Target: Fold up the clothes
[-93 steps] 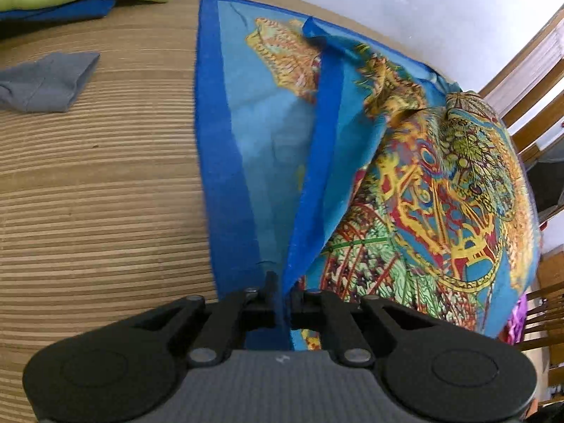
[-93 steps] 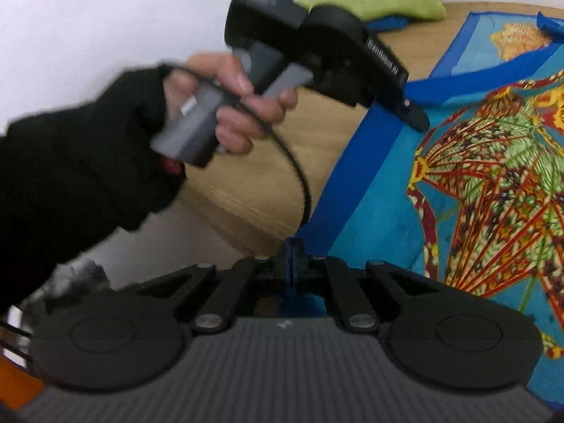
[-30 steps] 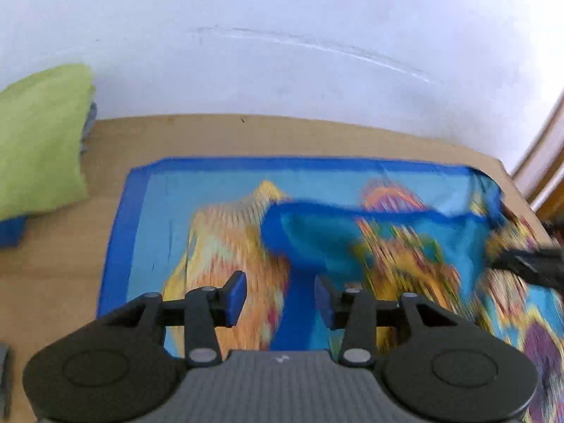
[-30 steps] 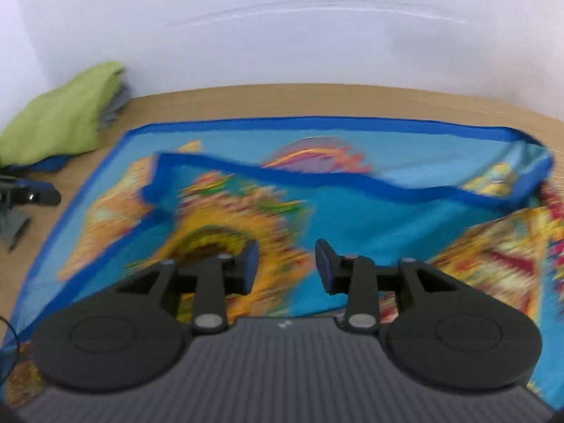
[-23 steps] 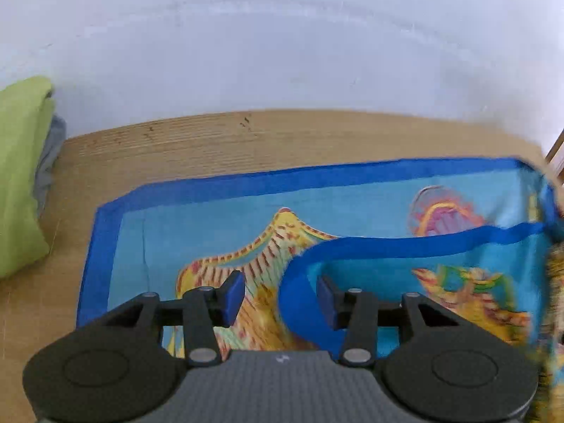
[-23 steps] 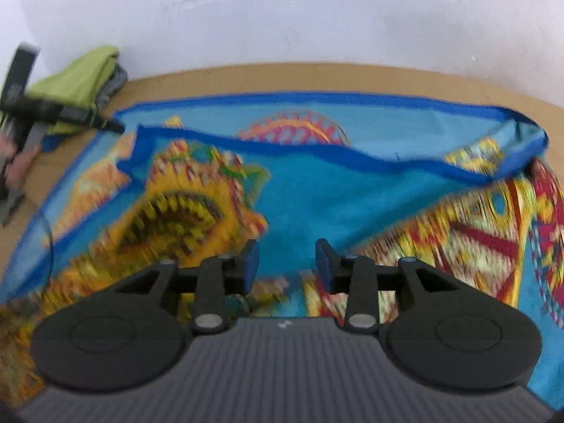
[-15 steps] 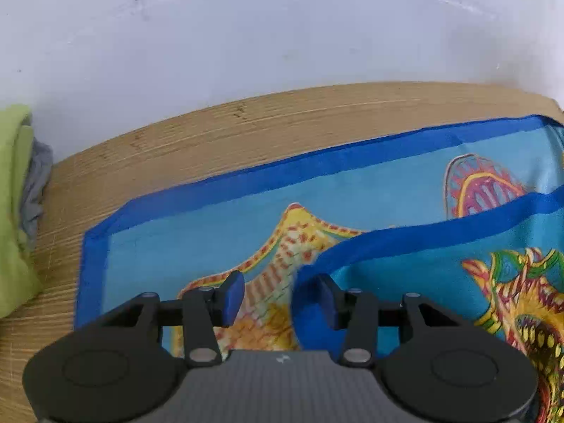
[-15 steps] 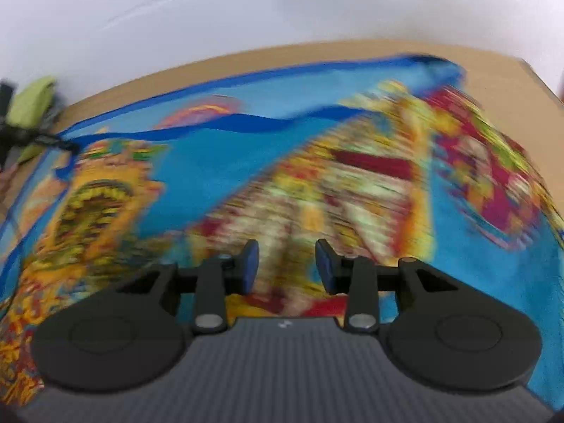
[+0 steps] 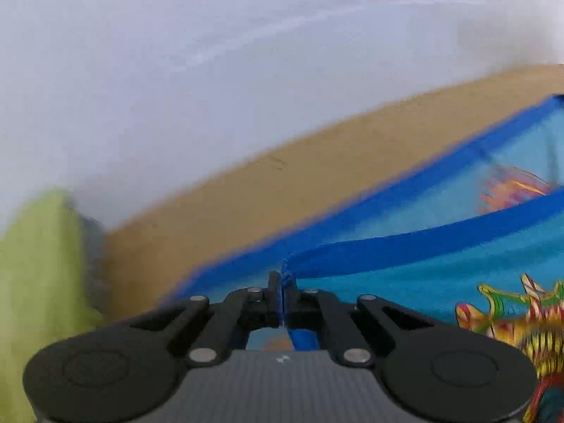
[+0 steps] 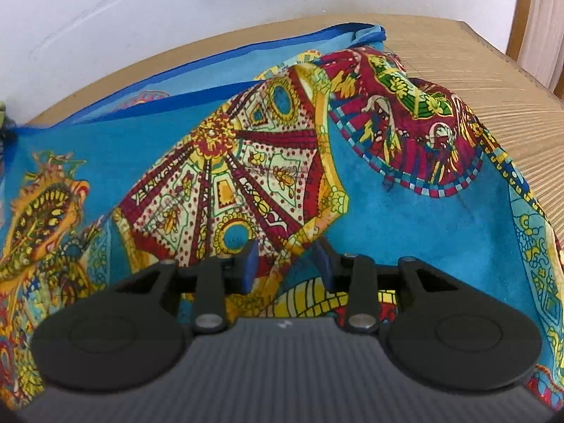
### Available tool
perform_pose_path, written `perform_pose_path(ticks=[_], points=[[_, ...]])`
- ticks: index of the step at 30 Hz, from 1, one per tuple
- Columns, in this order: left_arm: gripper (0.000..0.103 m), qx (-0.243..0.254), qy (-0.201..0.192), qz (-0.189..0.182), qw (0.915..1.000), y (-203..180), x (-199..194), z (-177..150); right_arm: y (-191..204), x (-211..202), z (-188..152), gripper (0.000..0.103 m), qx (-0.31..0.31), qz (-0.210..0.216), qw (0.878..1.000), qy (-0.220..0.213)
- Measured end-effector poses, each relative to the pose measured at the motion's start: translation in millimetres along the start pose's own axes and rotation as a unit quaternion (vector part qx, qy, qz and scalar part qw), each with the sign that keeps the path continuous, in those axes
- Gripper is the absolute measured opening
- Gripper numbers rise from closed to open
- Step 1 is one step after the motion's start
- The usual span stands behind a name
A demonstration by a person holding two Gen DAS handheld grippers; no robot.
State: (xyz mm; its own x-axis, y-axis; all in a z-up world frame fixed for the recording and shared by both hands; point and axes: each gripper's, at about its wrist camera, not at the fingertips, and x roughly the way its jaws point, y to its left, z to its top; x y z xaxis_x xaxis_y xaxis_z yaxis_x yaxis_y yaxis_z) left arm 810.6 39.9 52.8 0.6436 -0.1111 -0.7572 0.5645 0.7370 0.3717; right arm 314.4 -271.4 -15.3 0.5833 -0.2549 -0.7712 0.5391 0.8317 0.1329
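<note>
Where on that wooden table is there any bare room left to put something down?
Bare wood shows in a strip between the white wall and the scarf's blue border, and at the table's right corner beyond the bunched scarf. The green cloth pile crowds the left end.

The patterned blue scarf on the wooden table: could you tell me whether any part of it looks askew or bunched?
Yes. The patterned blue scarf is not flat: near the far right of the wooden table its red-patterned part is bunched into a rumpled hump, and a dark-blue border edge runs diagonally across the lighter blue layer instead of lining up.
</note>
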Motion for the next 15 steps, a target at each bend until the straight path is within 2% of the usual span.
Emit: perform_pose_path(ticks=[3, 7, 11, 13, 15], points=[[0.001, 0.012, 0.014, 0.064, 0.9978, 19, 12, 24, 1, 1, -2, 0.038, -0.002, -0.002, 1.000, -0.004], [0.001, 0.020, 0.035, 0.127, 0.9911, 36, 33, 34, 6, 4, -2, 0.038, -0.028, -0.010, 1.000, -0.006], [0.001, 0.007, 0.068, 0.162, 0.9845, 59, 64, 18, 10, 7, 1, 0.038, -0.045, -0.015, 0.999, -0.006], [0.001, 0.018, 0.077, 0.178, 0.9808, 65, 78, 7, 10, 8, 3, 0.038, -0.047, -0.016, 0.999, -0.009], [0.001, 0.015, 0.086, 0.182, 0.9794, 73, 86, 2, 11, 9, 6, 0.039, -0.048, -0.017, 0.999, -0.013]])
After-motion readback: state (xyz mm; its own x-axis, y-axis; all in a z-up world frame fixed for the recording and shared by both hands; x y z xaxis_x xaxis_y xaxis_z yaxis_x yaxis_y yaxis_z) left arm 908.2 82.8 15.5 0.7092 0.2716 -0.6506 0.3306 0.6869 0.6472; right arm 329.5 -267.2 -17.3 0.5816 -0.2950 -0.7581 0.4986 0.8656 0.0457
